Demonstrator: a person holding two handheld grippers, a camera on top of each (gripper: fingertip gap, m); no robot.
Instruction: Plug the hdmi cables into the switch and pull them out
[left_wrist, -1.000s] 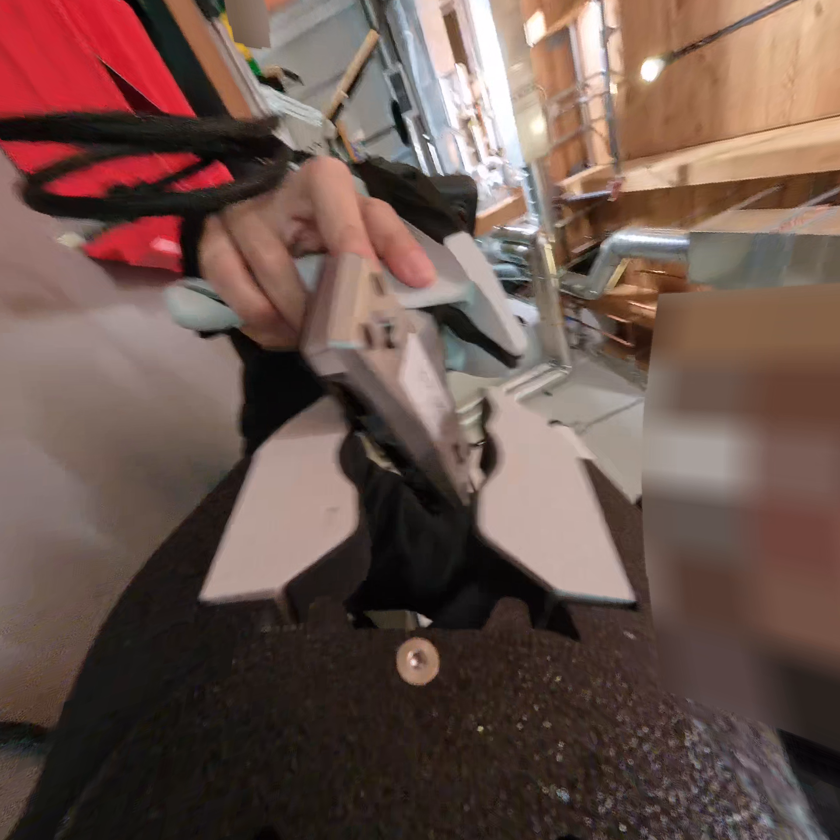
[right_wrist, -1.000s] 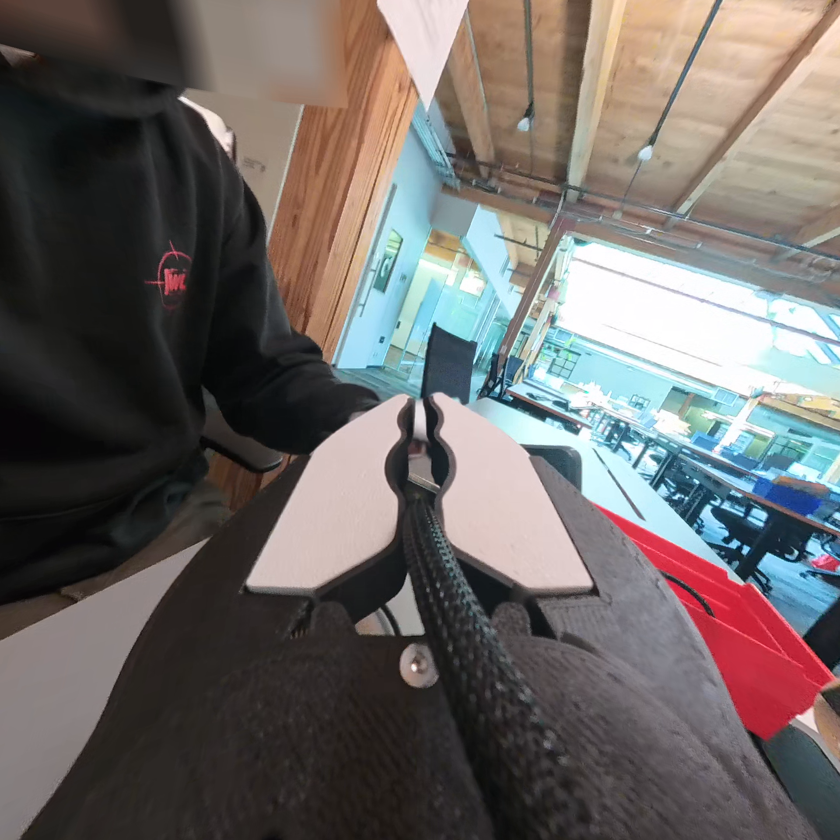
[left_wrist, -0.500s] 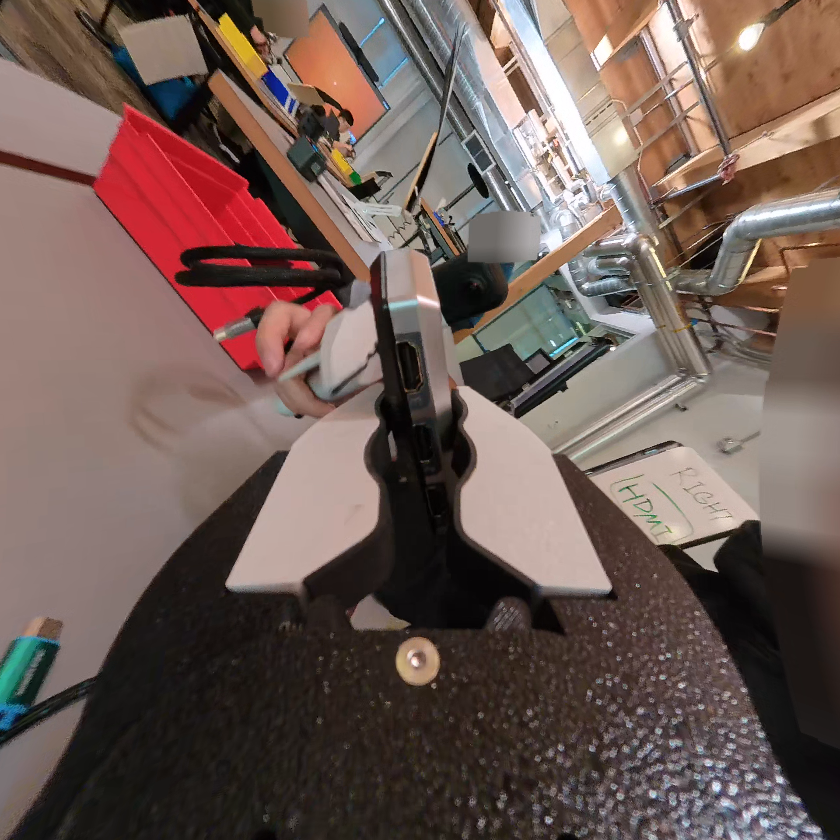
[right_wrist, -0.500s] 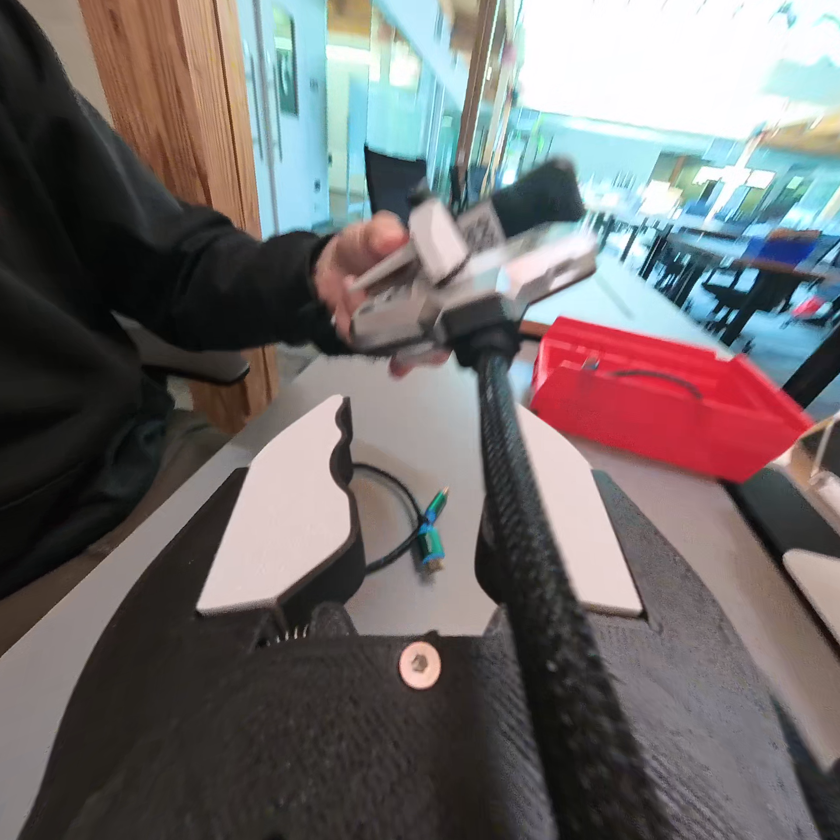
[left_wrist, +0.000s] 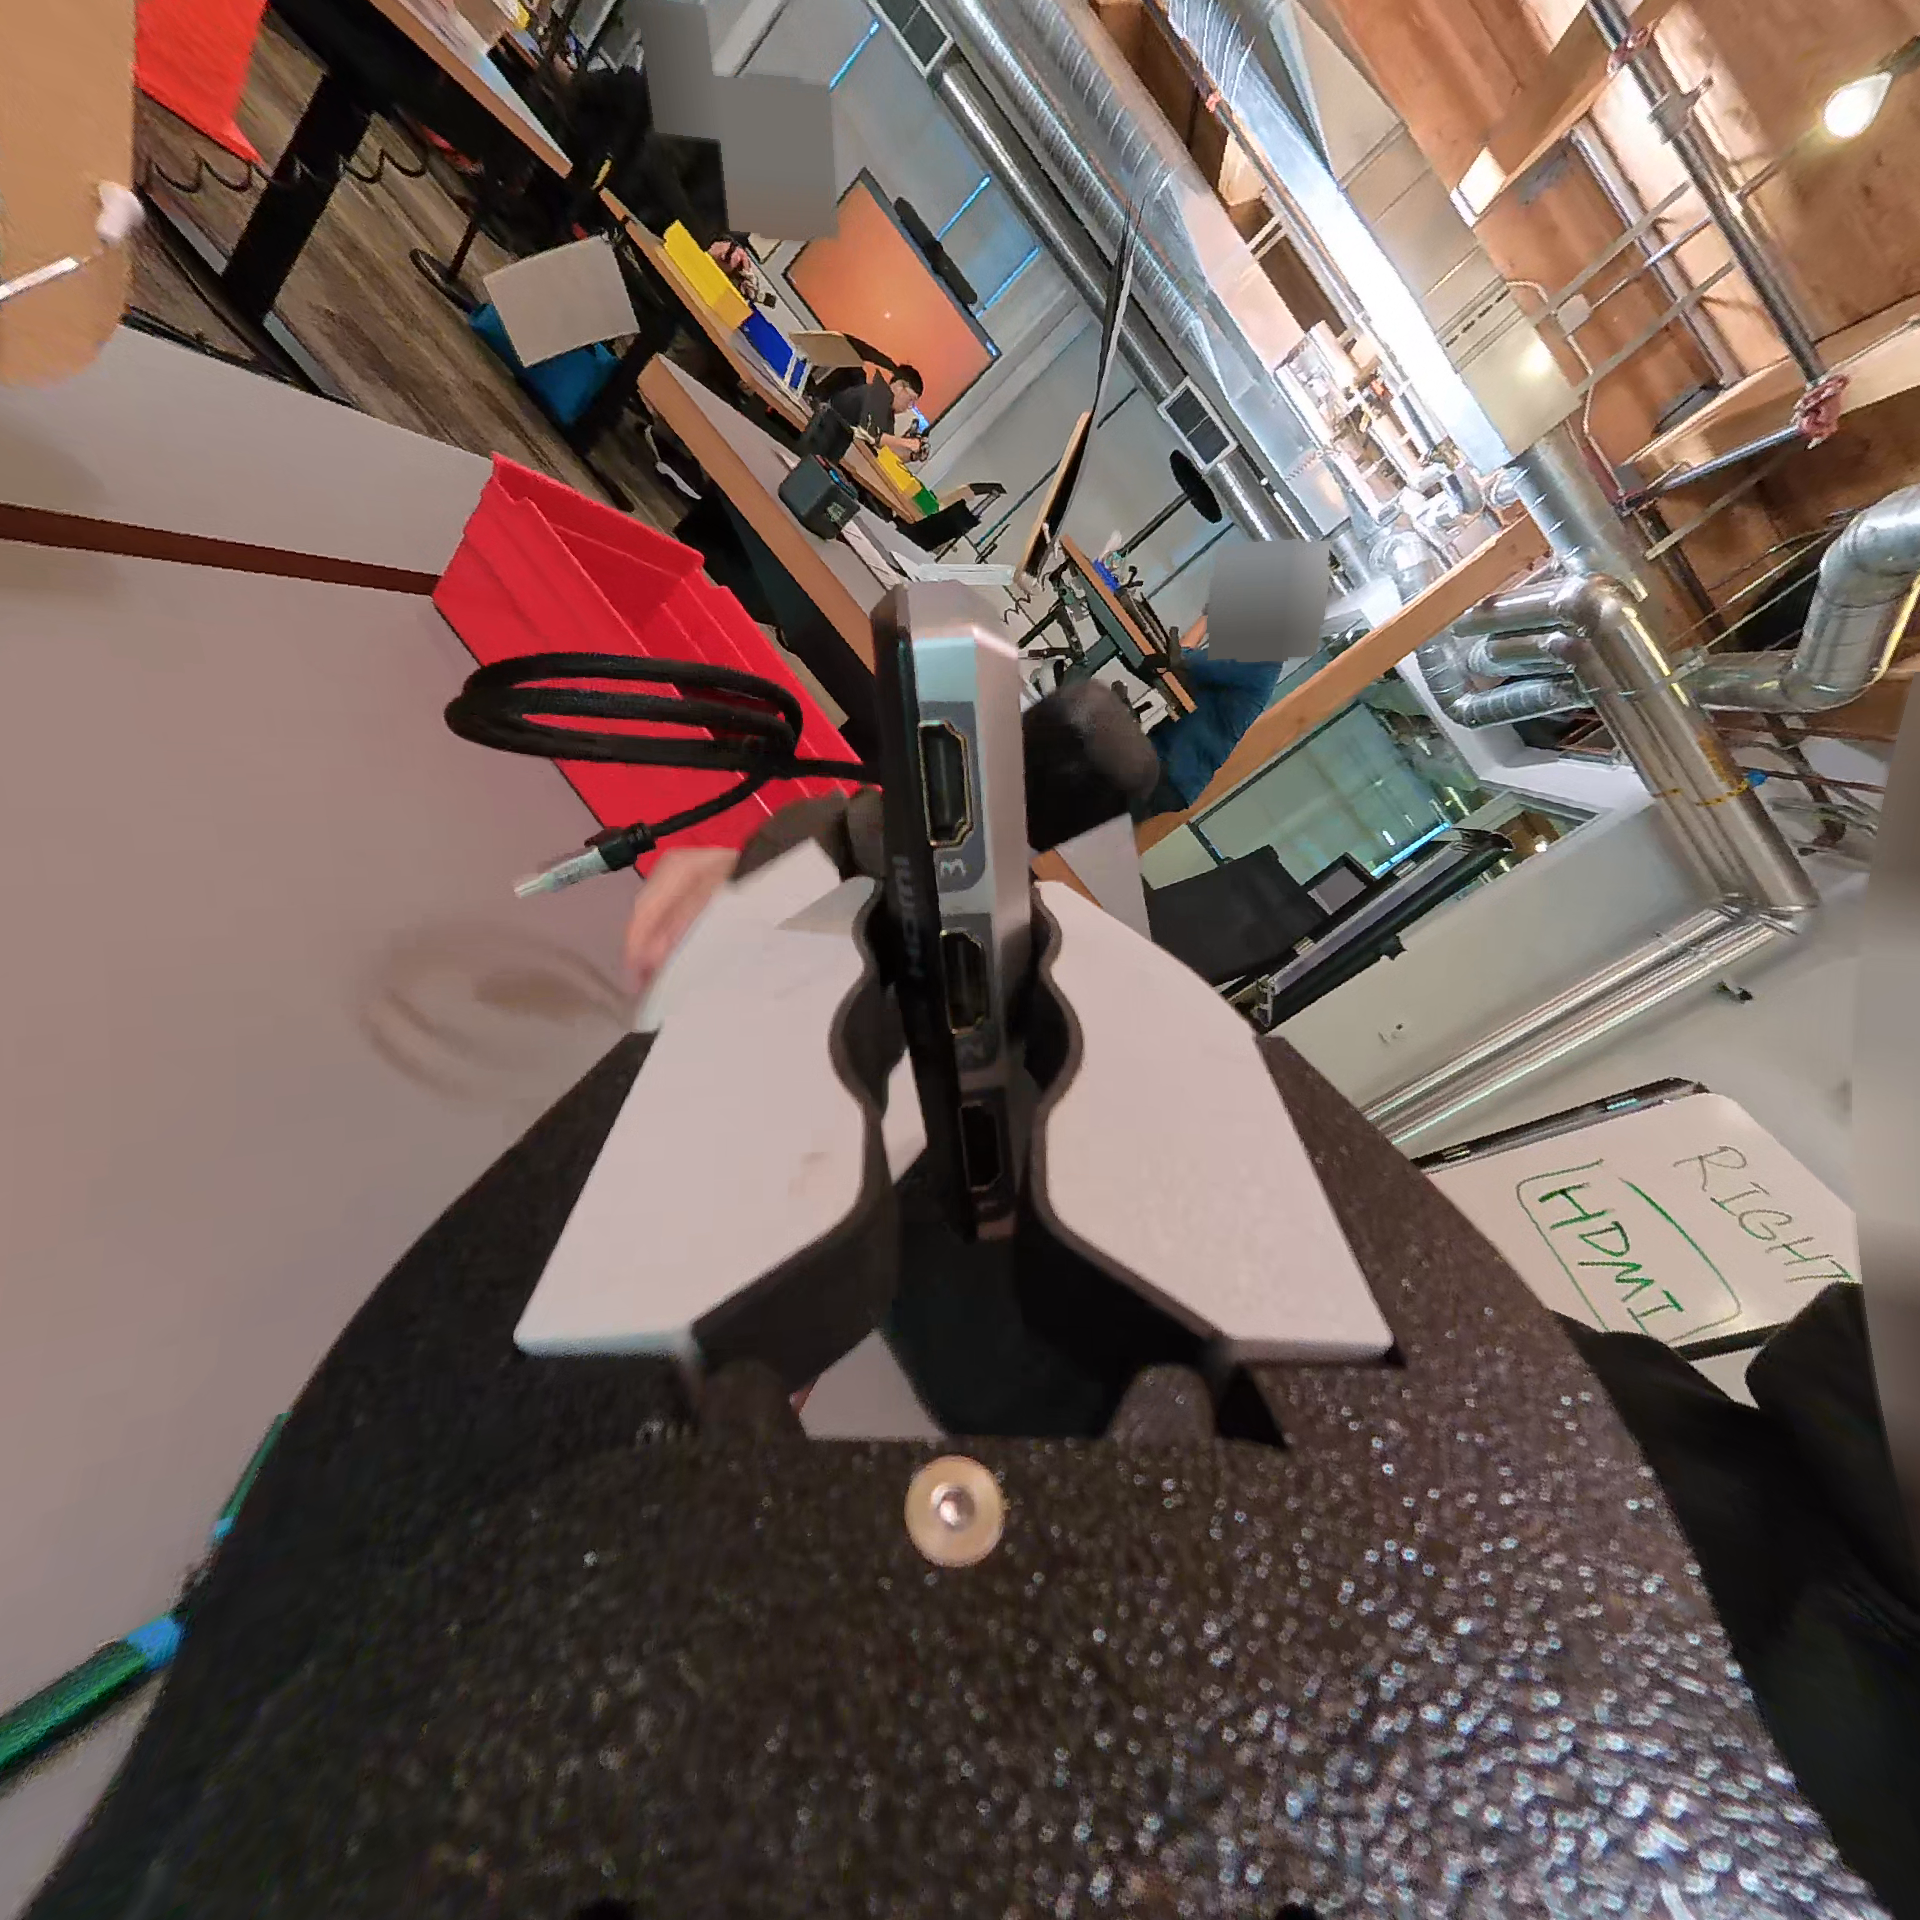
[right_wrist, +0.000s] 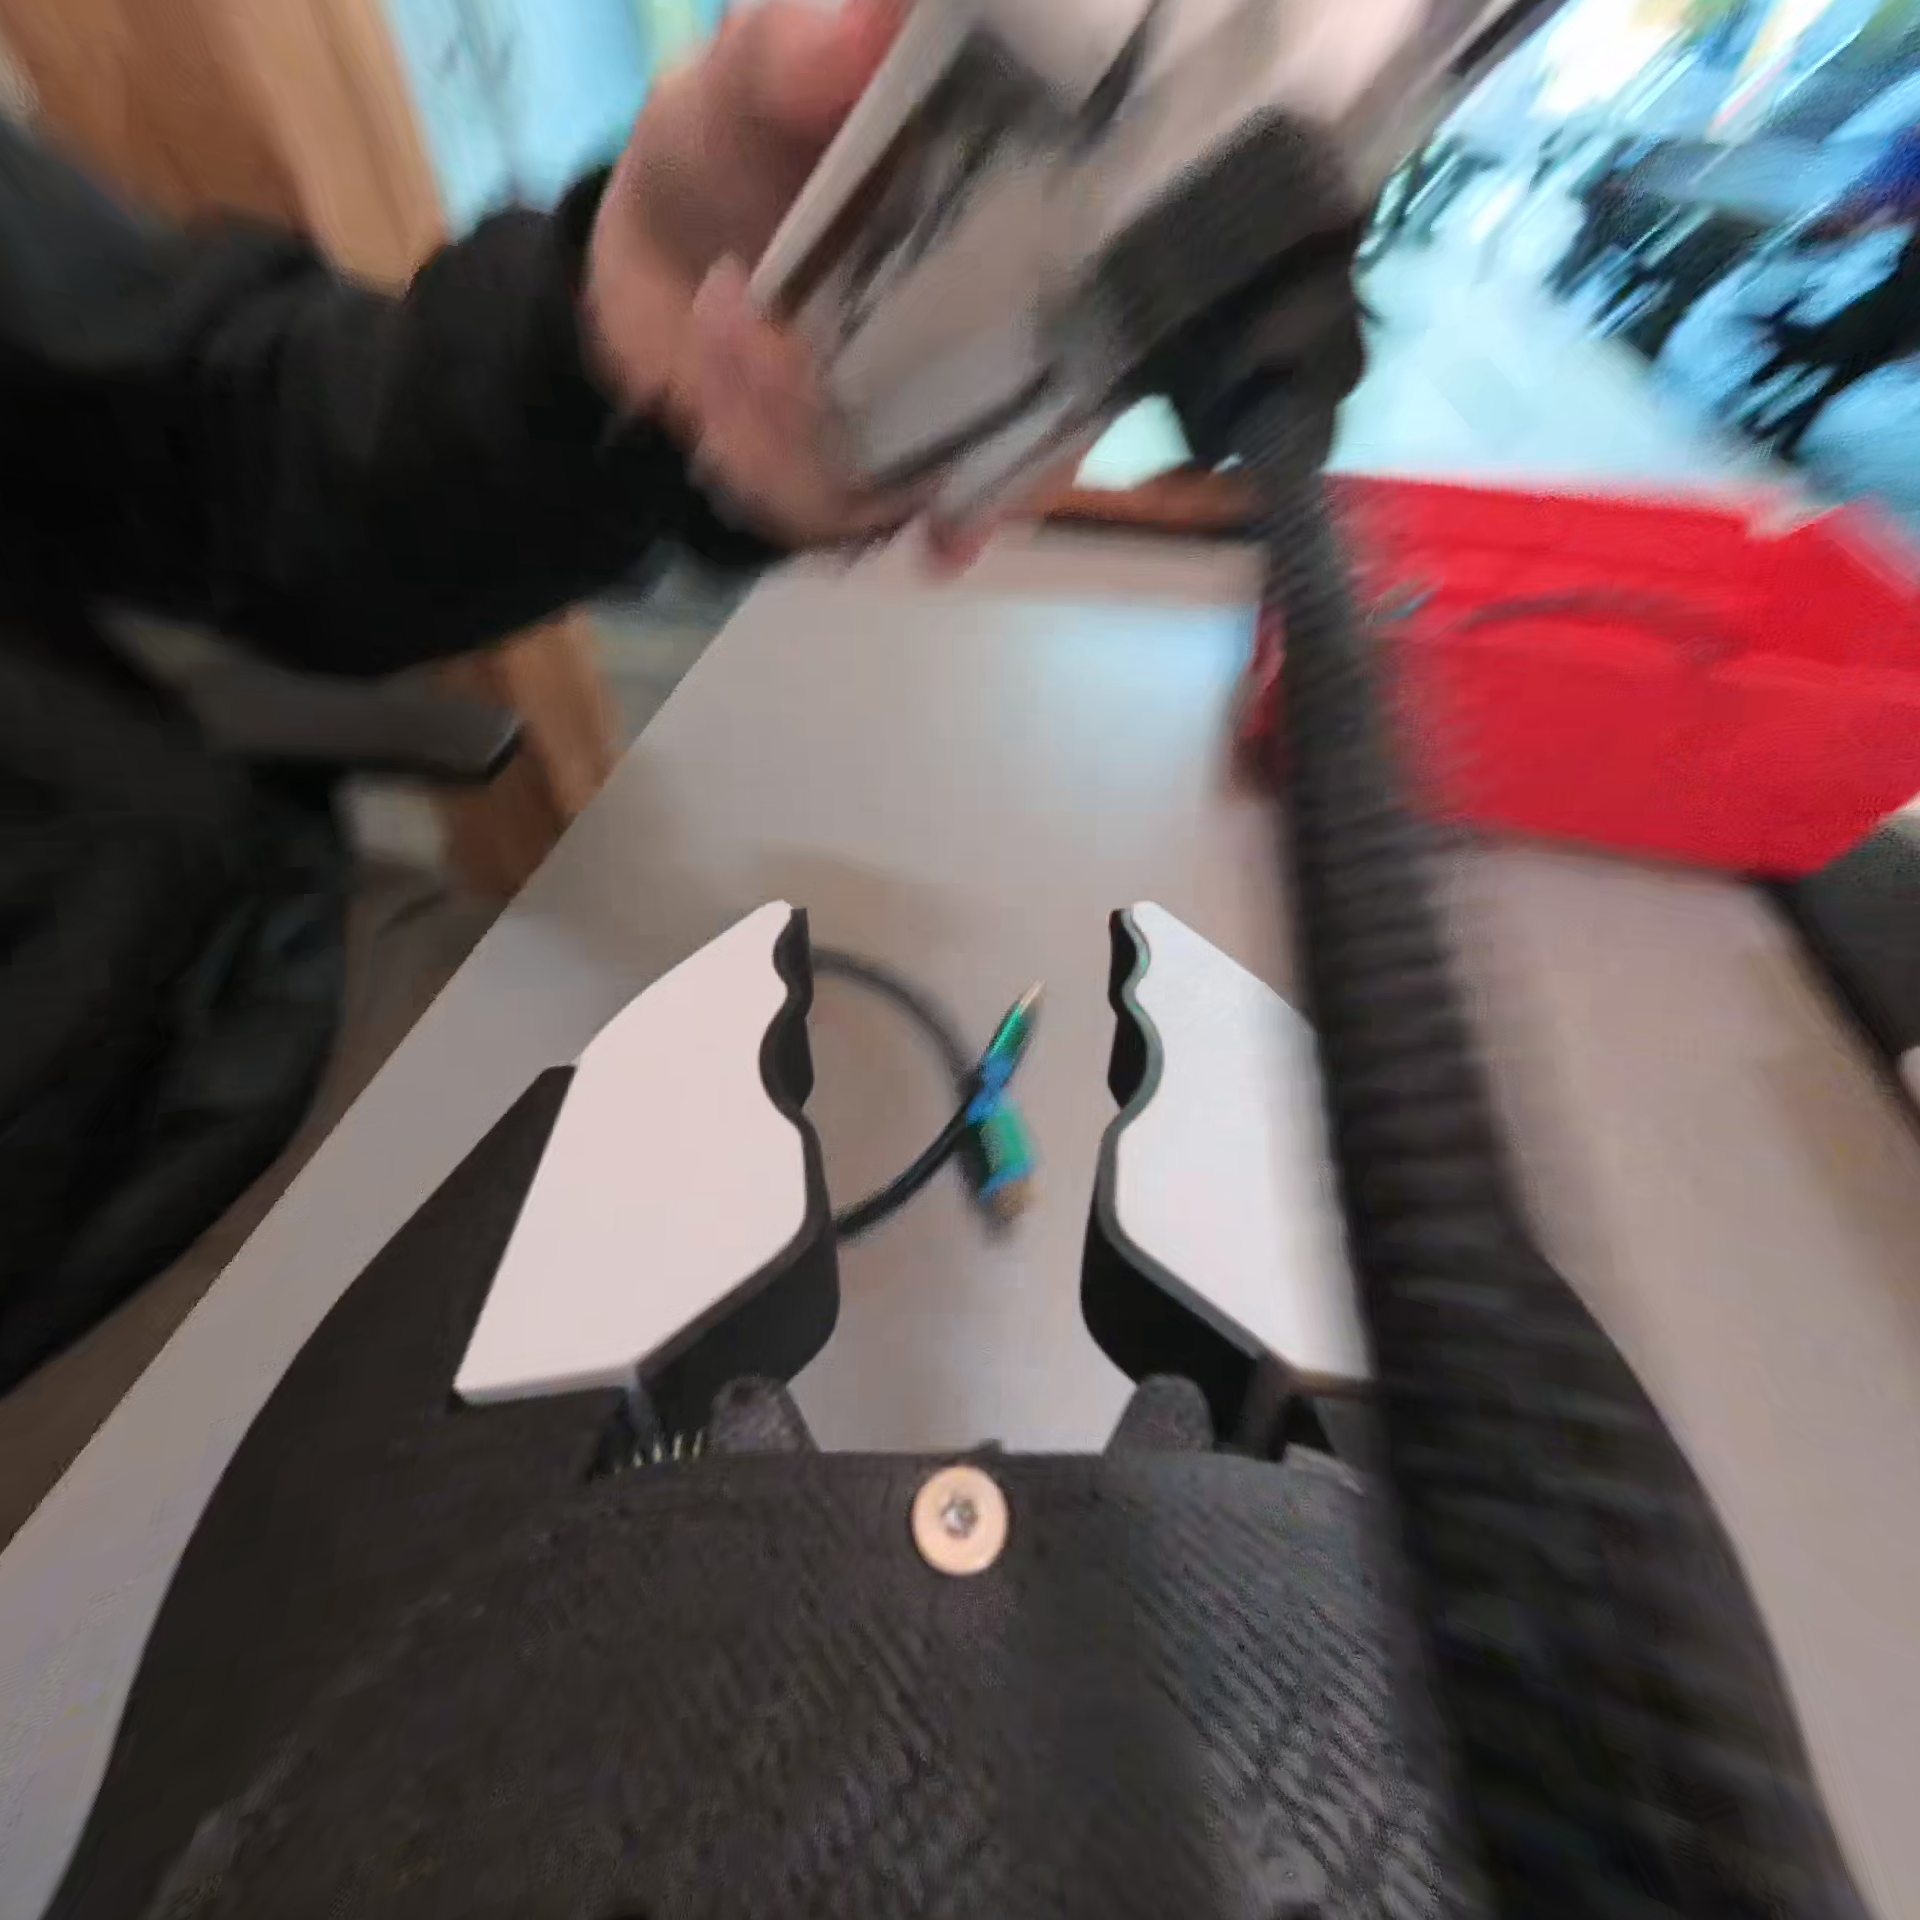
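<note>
While left tool clamps switch, right tool gapes.

bright daylight | left wrist view sharp, edges warped | right wrist view heavily motion-blurred

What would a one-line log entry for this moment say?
left tool: shut on switch, three ports empty | right tool: open, empty | green-tipped cable: on table

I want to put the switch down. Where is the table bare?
Bare table lies between the red bin and the person's sleeve. Nearer, the green-tipped cable crowds the spot under the open right gripper.
</note>
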